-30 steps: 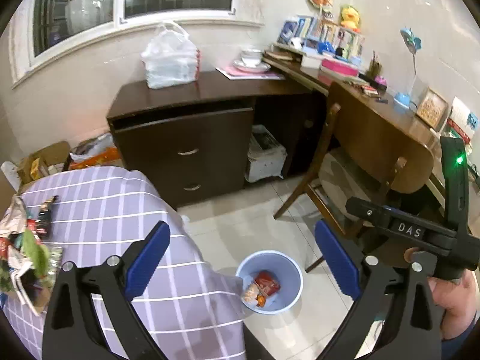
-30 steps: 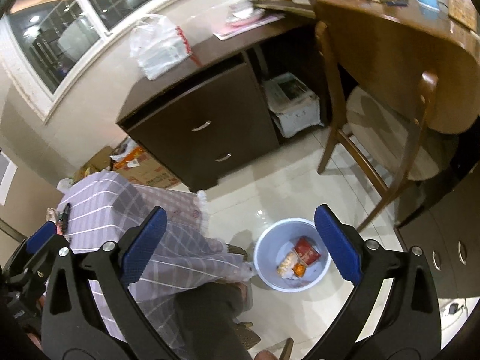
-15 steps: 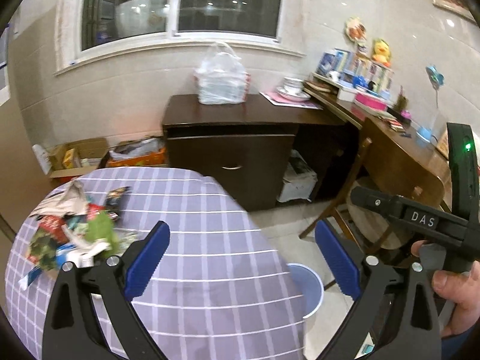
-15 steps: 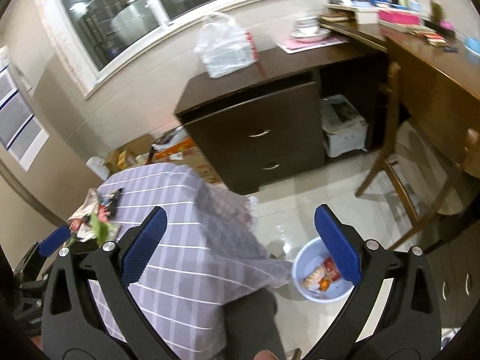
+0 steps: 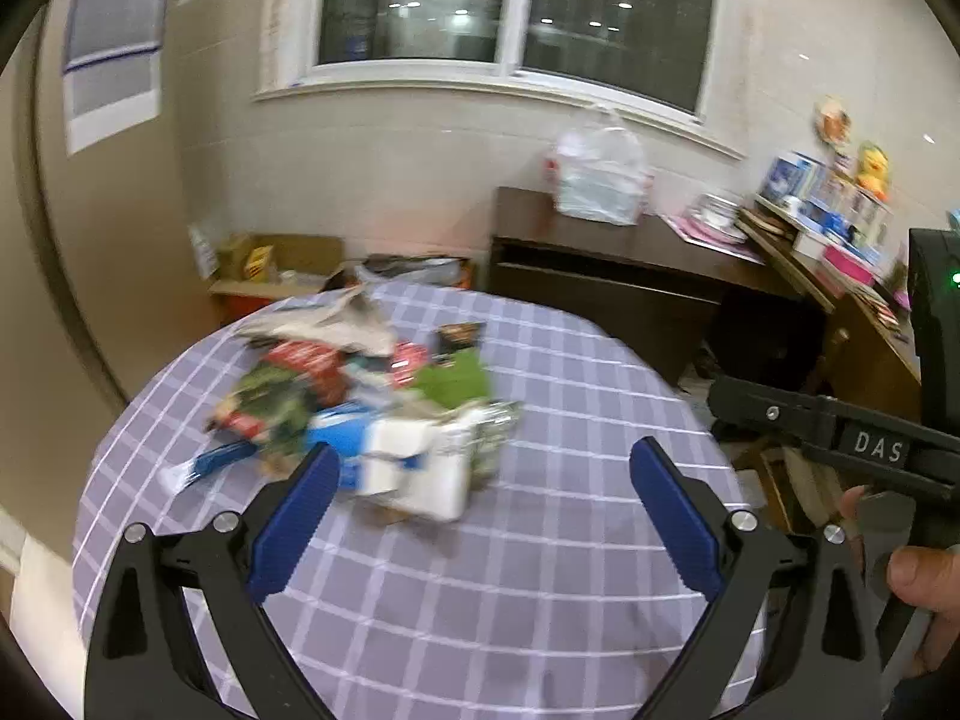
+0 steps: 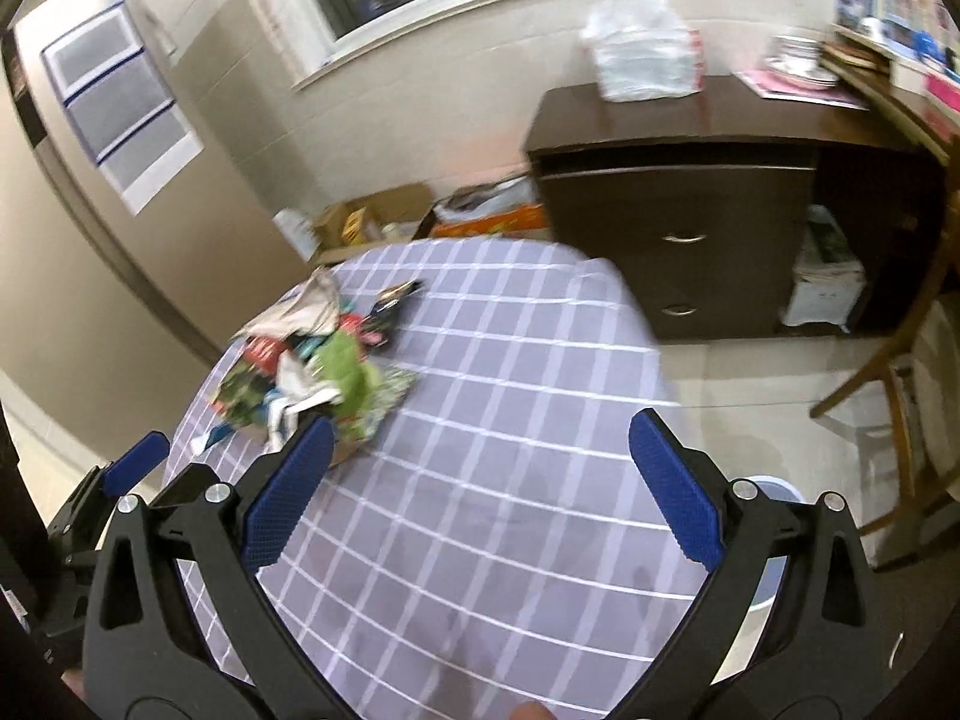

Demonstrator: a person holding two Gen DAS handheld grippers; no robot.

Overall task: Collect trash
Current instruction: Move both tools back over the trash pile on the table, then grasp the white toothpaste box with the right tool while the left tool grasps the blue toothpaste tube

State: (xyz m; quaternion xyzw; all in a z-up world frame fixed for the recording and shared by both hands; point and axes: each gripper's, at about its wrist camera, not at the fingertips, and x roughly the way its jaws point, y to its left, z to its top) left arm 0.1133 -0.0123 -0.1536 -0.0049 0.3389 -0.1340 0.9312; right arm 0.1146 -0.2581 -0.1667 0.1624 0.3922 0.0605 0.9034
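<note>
Both pairs of fingers stand spread wide with nothing between them — the left gripper (image 5: pixel 480 507) hangs over the near half of the table, and the right gripper (image 6: pixel 480 495) hangs over the cloth a little further along, its blue pads (image 6: pixel 675 498) bare.

From where I stand the round table (image 6: pixel 510 420) fills the middle of the room, draped in a lilac cloth with a white grid. Behind it, against the tiled wall under the window (image 5: pixel 510 6), sits a dark wooden cabinet (image 6: pixel 678 222) with two drawers, and a knotted white plastic bag (image 6: pixel 645 54) rests on its top. To the cabinet's right a long desk (image 5: pixel 840 300) carries books and small bright things, too blurred to tell apart. On the floor left of the cabinet lies an open cardboard box (image 5: pixel 276 264).

On the far left part of the table lies the trash pile (image 5: pixel 366 408) — crumpled wrappers in red, green and blue, a white carton at its near edge, a grey crushed sheet at its far edge. It is smeared by motion, so single pieces are hard to name. The left gripper's left pad (image 5: pixel 294 528) shows just in front of the pile's near edge; I cannot tell whether it touches.

Low on the right, past the table's edge, a pale blue bin's rim (image 6: pixel 774 489) peeks out behind the right gripper's frame. A person's hand (image 5: pixel 918 588) grips the right tool's handle.
</note>
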